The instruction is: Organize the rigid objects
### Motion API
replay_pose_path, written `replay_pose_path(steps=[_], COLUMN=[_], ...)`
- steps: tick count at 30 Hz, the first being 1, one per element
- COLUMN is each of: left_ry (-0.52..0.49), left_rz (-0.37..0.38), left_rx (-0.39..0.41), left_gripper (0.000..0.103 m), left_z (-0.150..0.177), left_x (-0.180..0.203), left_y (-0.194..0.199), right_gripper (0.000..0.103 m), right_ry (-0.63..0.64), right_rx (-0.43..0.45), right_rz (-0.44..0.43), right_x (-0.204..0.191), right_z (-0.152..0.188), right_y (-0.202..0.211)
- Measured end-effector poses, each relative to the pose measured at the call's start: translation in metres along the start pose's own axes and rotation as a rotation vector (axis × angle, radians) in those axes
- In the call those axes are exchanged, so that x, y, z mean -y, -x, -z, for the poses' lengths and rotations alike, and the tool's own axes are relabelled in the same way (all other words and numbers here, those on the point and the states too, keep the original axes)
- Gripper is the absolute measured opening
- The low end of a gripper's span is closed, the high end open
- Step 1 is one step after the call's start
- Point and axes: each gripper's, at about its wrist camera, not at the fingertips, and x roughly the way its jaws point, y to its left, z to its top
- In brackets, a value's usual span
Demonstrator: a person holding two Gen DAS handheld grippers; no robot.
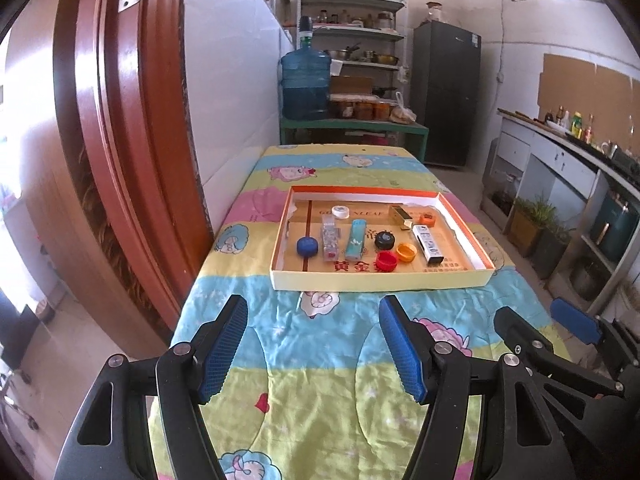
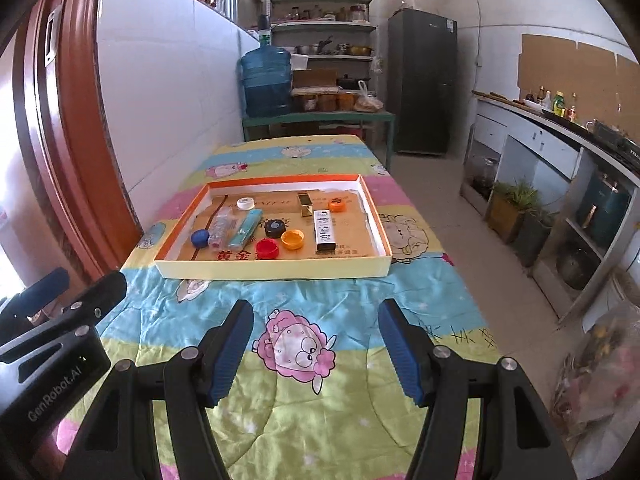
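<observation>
Two grippers held back, nothing gripped. Left view: left gripper (image 1: 314, 344) spread wide over table's near edge; caps (image 1: 387, 261), boxes kept inside tray (image 1: 380, 280). Right view: right gripper (image 2: 316, 350) likewise wide, empty, aimed at tray's near wall.

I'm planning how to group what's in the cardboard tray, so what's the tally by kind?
Bottle caps: 6 (blue, white, black, red, orange, small orange)
Lighters: 2 (clear, teal)
Small boxes: 2 (gold, white printed)
Total: 10, all inside the tray.
</observation>
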Motion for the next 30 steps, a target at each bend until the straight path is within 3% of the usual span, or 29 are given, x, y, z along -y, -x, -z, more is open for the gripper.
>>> replay_pose_path(steps=[30], left_ry=[0.009], left_rz=[-0.007], left_rx=[-0.037], left_gripper=[0.07], left_z=[0.0], left_x=[-0.004], left_y=[-0.015], right_gripper=[0.065], right_ry=[0.022], right_rx=[0.002], right_rz=[-0.001], right_x=[-0.006], right_z=[-0.002], right_y=[-0.001])
